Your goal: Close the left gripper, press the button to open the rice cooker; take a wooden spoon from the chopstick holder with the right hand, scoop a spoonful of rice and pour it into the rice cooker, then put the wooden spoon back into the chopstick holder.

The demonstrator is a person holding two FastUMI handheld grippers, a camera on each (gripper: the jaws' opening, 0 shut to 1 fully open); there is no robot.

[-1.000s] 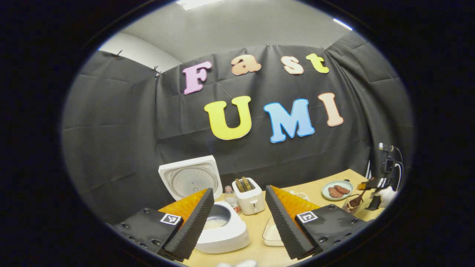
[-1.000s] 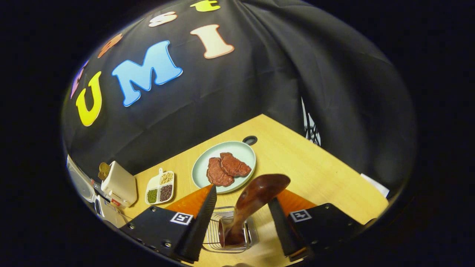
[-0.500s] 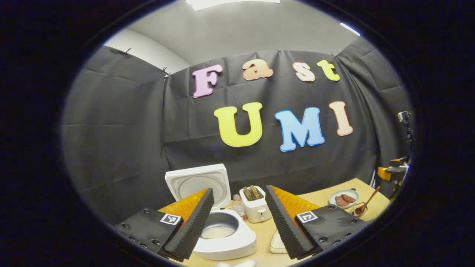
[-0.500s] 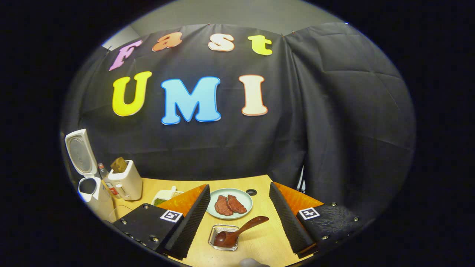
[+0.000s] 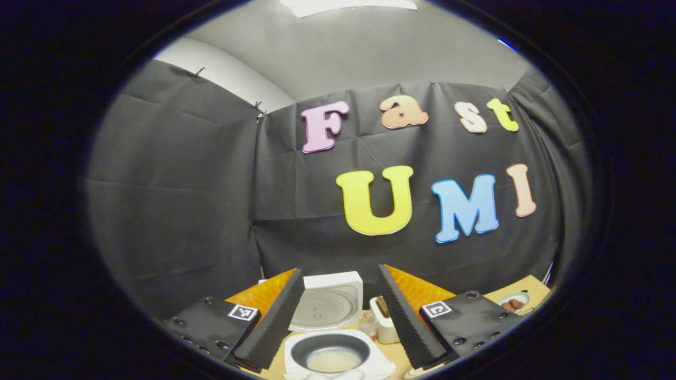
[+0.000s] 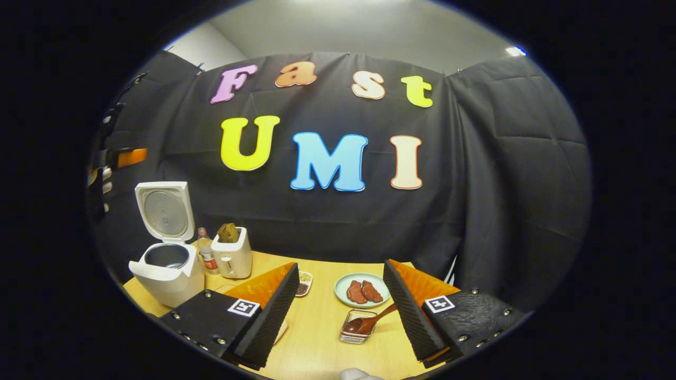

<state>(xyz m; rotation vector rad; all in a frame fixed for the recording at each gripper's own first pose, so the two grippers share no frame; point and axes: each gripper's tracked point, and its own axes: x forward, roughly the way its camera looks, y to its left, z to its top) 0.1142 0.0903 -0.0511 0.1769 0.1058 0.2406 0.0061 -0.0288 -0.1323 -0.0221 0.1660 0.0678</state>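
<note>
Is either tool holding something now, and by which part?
Nothing is held. Both the left tool and right tool are open; the wooden spoon rests in its holder.

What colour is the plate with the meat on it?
Pale green; the plate shows best in the right gripper view, behind the wooden spoon.

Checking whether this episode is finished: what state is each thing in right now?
rice cooker: lid up, rice in the pot.
wooden spoon: resting bowl-down in the chopstick holder, released.
toaster: holds bread.
plate: carries two pieces of meat.
left gripper: open, holding nothing.
right gripper: open, holding nothing.
</note>
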